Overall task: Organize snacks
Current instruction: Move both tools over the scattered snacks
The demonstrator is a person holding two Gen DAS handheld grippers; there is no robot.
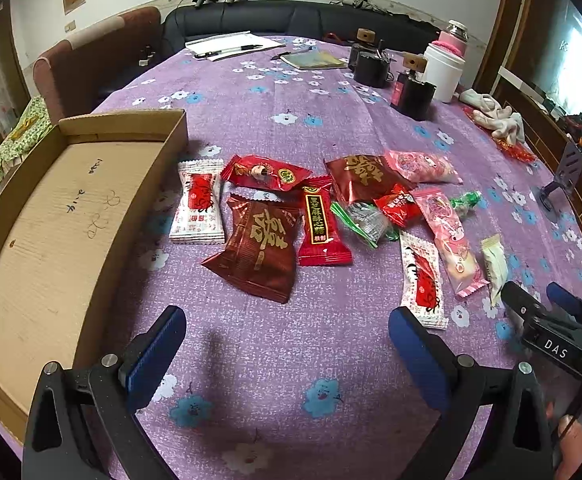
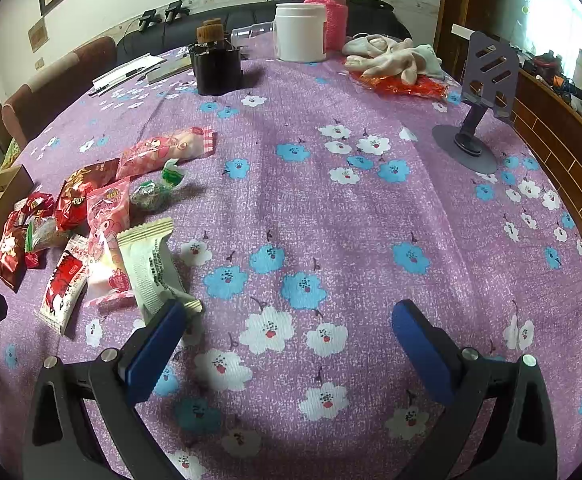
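Note:
Several wrapped snacks lie in a loose pile on the purple flowered tablecloth point(image 1: 275, 344): a dark red packet point(image 1: 259, 246), a red bar point(image 1: 318, 222), a white-and-red packet point(image 1: 198, 204), pink packets point(image 1: 447, 236) and a pale green-white packet point(image 1: 495, 264). A cardboard box point(image 1: 51, 232) stands left of the pile, with nothing in it. My left gripper point(image 1: 287, 340) is open and empty, just short of the pile. My right gripper point(image 2: 289, 336) is open and empty; its left fingertip point(image 2: 171, 320) sits at the end of the pale packet point(image 2: 151, 268). It also shows in the left wrist view point(image 1: 547, 312).
At the far side stand a white jar point(image 2: 300, 32), a pink flask point(image 2: 329, 12), black holders point(image 2: 217, 66), papers with pens point(image 1: 231, 46) and a notebook point(image 1: 315, 60). Pale gloves point(image 2: 391, 58) on a red wrapper and a grey phone stand point(image 2: 479, 100) are at the right.

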